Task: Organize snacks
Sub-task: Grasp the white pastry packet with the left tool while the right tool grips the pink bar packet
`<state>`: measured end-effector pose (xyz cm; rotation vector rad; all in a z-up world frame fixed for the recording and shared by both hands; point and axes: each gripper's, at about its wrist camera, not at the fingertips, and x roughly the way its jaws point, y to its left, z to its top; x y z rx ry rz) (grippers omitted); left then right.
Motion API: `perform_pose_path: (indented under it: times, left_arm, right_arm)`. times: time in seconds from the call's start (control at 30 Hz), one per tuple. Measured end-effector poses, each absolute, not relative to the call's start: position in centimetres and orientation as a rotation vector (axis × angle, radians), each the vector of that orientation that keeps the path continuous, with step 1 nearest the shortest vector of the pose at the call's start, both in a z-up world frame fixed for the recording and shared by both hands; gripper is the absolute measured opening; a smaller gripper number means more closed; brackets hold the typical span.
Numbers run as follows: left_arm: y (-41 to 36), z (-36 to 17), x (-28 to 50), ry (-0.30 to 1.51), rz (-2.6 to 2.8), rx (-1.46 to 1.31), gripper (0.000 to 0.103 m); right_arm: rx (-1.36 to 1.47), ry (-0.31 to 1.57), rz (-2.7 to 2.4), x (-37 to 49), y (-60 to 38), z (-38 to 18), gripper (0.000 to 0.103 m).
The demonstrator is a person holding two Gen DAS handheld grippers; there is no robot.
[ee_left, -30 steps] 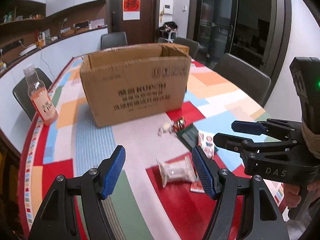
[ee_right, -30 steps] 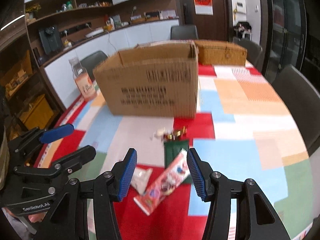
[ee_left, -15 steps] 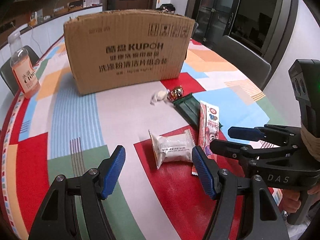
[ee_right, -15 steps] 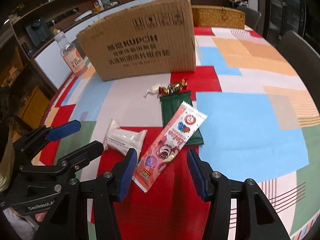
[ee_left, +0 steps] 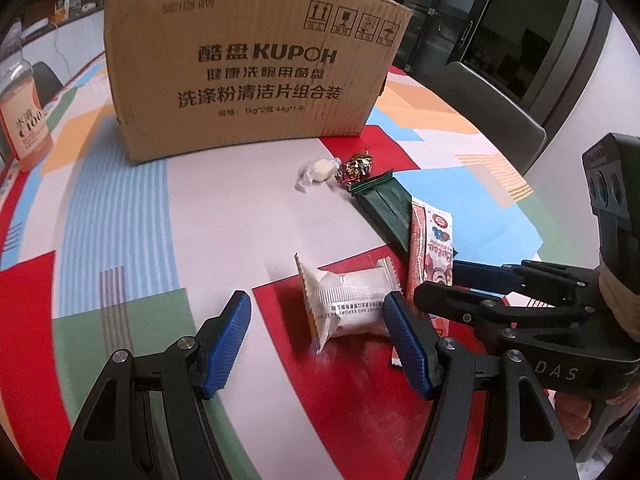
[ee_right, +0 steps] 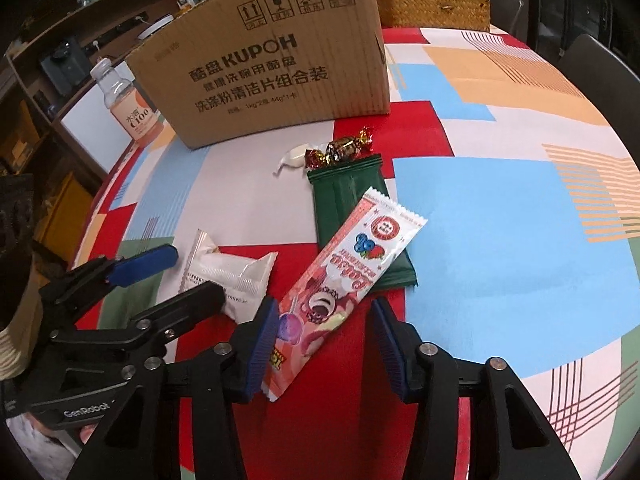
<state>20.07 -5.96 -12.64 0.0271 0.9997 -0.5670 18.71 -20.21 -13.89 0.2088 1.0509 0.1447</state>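
Between the spread fingers of the left tool (ee_left: 318,338), a white crinkled plastic snack pouch (ee_left: 347,305) is seen; a long pink glossy lollipop wrapper (ee_right: 346,276) is framed by the parted right tool (ee_right: 324,350), unclamped, on the patchwork-clothed desk (ee_right: 500,208).

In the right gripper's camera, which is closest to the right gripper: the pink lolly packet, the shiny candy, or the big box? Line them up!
1. Pink lolly packet, reaching between the right gripper's fingers.
2. Shiny candy, mid-table beyond the packet.
3. Cardboard box, at the back.

Left gripper (ee_left: 318,338) and right gripper (ee_right: 326,342) seemingly gape wide.
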Motion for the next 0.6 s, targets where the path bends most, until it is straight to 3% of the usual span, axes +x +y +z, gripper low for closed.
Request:
perform_pose_path:
  times: [0.23,0.37,0.6]
  left_arm:
    - [-6.3,-13.1,20.5,1.006,-0.592,-0.018,0.063]
    - [-6.9,-13.1,20.4,1.023,-0.627,-0.031,0.040]
    - [-7.0,-13.0,20.0,1.015,-0.604,-0.019,0.040]
  right_arm:
    - [0.224,1.036,0.139,18.8,-20.5,-13.8,0.041]
    - [0.234,1.031,0.140,18.9,-20.8,-13.8,0.040]
    - [0.260,1.031,0.180,19.0,-20.7,-14.0,0.033]
